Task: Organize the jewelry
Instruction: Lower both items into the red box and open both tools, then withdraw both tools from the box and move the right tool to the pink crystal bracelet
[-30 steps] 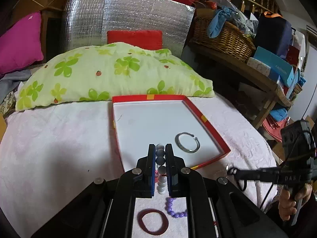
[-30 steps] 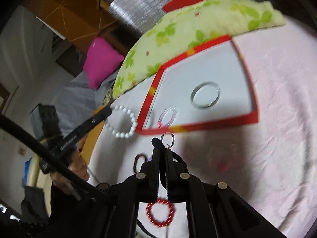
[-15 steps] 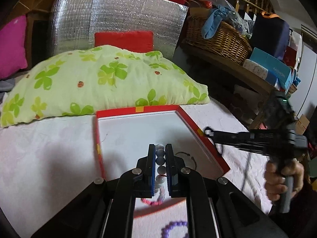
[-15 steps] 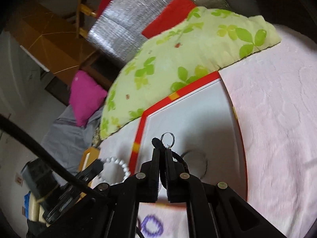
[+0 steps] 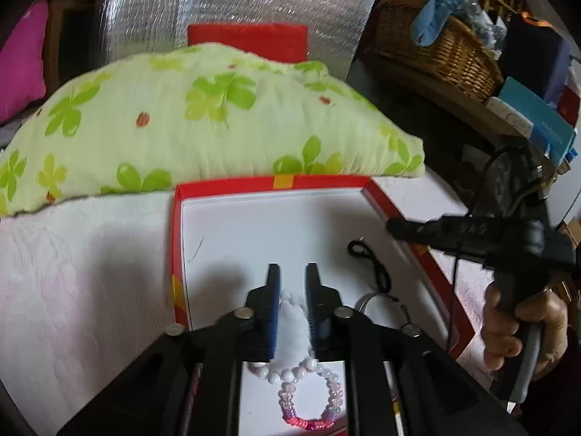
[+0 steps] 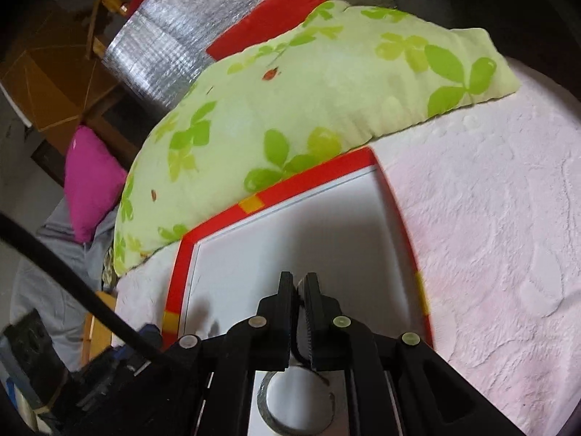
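Note:
A red-rimmed white tray [image 5: 283,182] lies on the pink bedspread. My left gripper [image 5: 292,272] is open above the tray; the white bead bracelet [image 5: 290,372] lies on the tray floor between and under its fingers, beside a pink bead bracelet [image 5: 308,405]. A silver bangle [image 5: 366,303] and a black cord [image 5: 377,269] lie to the right. My right gripper [image 6: 299,281] hangs over the tray [image 6: 254,205], jaws slightly parted with a small ring and black cord [image 6: 300,327] still between them. The silver bangle [image 6: 268,410] shows below it.
A green flowered pillow [image 5: 203,123] lies just behind the tray. A silver foil panel [image 5: 236,3], red cushion and pink cushion [image 5: 21,65] stand behind. A wicker basket [image 5: 435,51] and boxes sit on a shelf at right.
My left gripper has opened and let the white bead bracelet drop into the tray. My right gripper has come lower over the tray and its jaws have parted a little.

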